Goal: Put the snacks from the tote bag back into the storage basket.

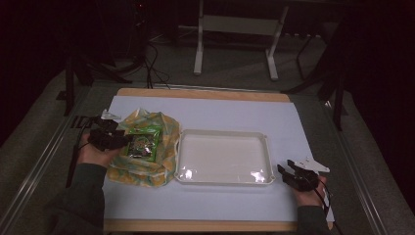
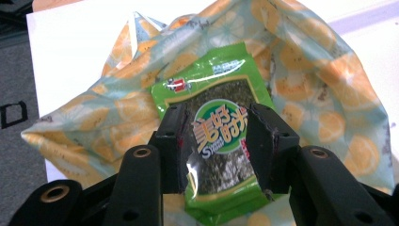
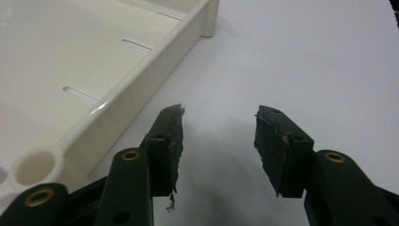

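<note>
Left claw (image 2: pixel 214 141): seen in the left gripper view with its two black jaws either side of a green snack packet (image 2: pixel 216 136), pinching the packet's lower part so the wrapper buckles between them; in the high view the same claw (image 1: pixel 117 139) sits at the left edge of the bag.
Green snack packet: lies flat between and beyond the left claw's jaws, its printed face up, resting on the bag; also seen from above (image 1: pixel 143 142).
Bag (image 2: pixel 324 89): a crumpled, orange-slice-patterned bag spreads under and all around the packet, beyond the left claw; in the high view (image 1: pixel 169 125) it lies just beside the tray's left end.
Right claw (image 3: pixel 219 141): jaws spread apart with nothing between them, hovering low over the bare white surface (image 3: pixel 306 56); from above it (image 1: pixel 288 172) is just off the tray's near right corner.
Tray (image 3: pixel 141 75): cream, shallow, with slots in its floor, to the left of the right claw's jaws and close to the left jaw; it holds nothing (image 1: pixel 266 147).
Hands: a sleeved hand grips each tool, left (image 1: pixel 93 154) and right (image 1: pixel 308 193).
</note>
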A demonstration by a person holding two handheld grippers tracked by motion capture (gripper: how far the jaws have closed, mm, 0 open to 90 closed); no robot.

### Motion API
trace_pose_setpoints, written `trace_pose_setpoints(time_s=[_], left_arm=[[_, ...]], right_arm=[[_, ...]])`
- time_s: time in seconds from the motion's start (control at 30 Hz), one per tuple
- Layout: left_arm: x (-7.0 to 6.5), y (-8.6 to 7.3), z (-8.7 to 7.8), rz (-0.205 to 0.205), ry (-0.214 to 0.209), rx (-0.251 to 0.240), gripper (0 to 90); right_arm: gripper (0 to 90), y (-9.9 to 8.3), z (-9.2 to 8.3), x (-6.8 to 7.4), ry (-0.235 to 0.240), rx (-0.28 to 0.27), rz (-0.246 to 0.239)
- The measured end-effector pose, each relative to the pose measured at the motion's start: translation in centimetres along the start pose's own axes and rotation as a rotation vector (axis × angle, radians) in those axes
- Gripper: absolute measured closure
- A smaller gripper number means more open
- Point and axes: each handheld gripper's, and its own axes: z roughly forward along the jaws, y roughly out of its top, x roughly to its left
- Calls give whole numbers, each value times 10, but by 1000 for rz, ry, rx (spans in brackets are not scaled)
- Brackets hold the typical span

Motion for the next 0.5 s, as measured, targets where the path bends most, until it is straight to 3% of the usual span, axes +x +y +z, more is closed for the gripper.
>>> trace_pose_setpoints(time_s=[0.33,0.5], left_arm=[[5,15,17,-29,21,51,608],[10,20,28,-68,15,80,619]], right_arm=[[513,0,0,0,-2,-2,0],[513,0,0,0,-3,-2,-6]])
